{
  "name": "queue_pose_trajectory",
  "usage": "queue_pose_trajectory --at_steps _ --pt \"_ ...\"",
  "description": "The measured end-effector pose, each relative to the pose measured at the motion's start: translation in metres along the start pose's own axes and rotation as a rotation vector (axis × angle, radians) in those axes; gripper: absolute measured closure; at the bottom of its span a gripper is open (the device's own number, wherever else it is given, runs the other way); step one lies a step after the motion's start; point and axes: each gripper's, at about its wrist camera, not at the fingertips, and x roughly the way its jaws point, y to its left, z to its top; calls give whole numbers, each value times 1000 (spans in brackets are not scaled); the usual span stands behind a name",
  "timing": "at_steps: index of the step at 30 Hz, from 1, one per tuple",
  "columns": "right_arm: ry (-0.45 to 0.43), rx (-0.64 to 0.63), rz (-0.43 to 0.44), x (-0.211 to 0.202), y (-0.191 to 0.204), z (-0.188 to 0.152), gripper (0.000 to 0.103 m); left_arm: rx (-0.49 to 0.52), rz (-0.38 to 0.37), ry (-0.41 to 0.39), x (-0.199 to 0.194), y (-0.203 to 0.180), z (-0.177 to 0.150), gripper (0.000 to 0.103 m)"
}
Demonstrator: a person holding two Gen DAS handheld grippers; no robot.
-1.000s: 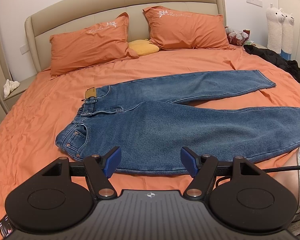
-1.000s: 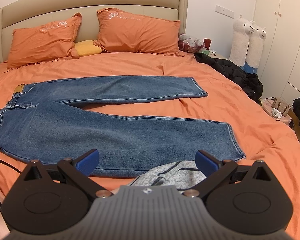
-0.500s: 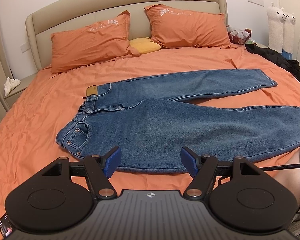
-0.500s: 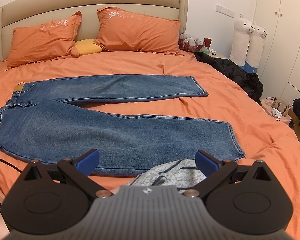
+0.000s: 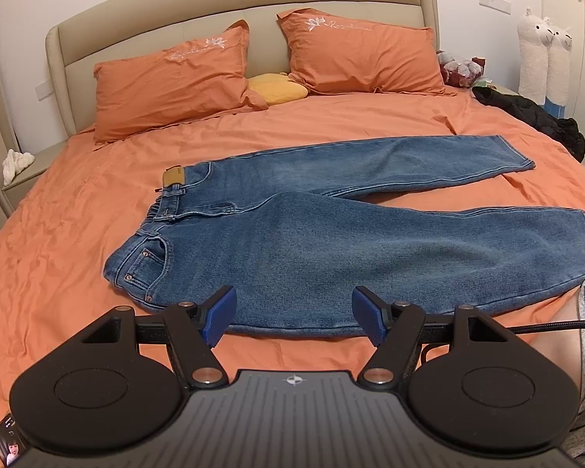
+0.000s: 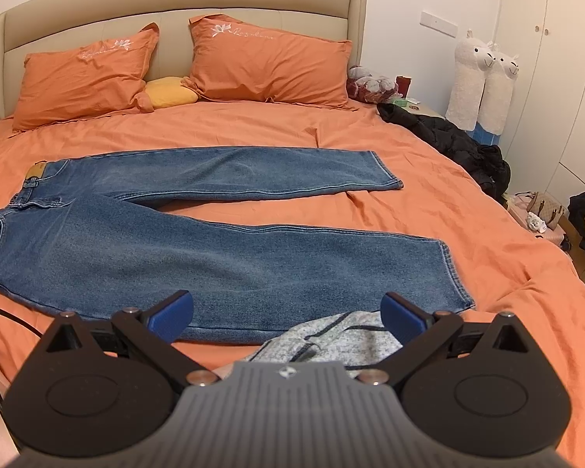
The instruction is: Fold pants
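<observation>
Blue jeans (image 5: pixel 331 241) lie flat on the orange bed, waistband to the left, both legs spread apart toward the right. They also show in the right wrist view (image 6: pixel 183 241). My left gripper (image 5: pixel 294 314) is open and empty, hovering over the near edge of the seat and thigh. My right gripper (image 6: pixel 286 314) is open and empty, over the near edge of the closer leg, left of its hem (image 6: pixel 454 273).
Two orange pillows (image 5: pixel 175 78) and a yellow cushion (image 5: pixel 277 87) lie at the headboard. A black jacket (image 6: pixel 456 144) lies on the bed's right edge. Two plush alpacas (image 6: pixel 483 82) stand by the wardrobe. A grey striped garment (image 6: pixel 339 337) lies under the right gripper.
Both views have shifted slightly; the jeans sit a little higher and further right in the left view. The jeans themselves have not moved. Both grippers stay open.
</observation>
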Motion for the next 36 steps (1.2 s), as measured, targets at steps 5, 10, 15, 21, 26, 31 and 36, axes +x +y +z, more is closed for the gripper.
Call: queue_pose_trajectory --at_steps 5,10,15,21,26,31,36 --pt "3 -7 -19 1 -8 1 5 16 -20 3 0 2 2 23" --pt "-4 -24 -67 5 -29 9 5 119 -5 -20 0 3 12 24" --pt "-16 -15 -109 9 -60 19 5 188 -27 -17 5 12 26 25" --pt "-19 -88 -112 26 -93 30 6 315 -50 -2 24 24 44 34" --pt "50 -127 -63 56 -118 36 26 386 -91 86 53 38 52 37" --pt "203 -112 13 101 -144 43 55 584 -85 176 85 45 47 37" --pt "312 -251 87 147 -158 45 58 809 -122 244 117 50 33 36"
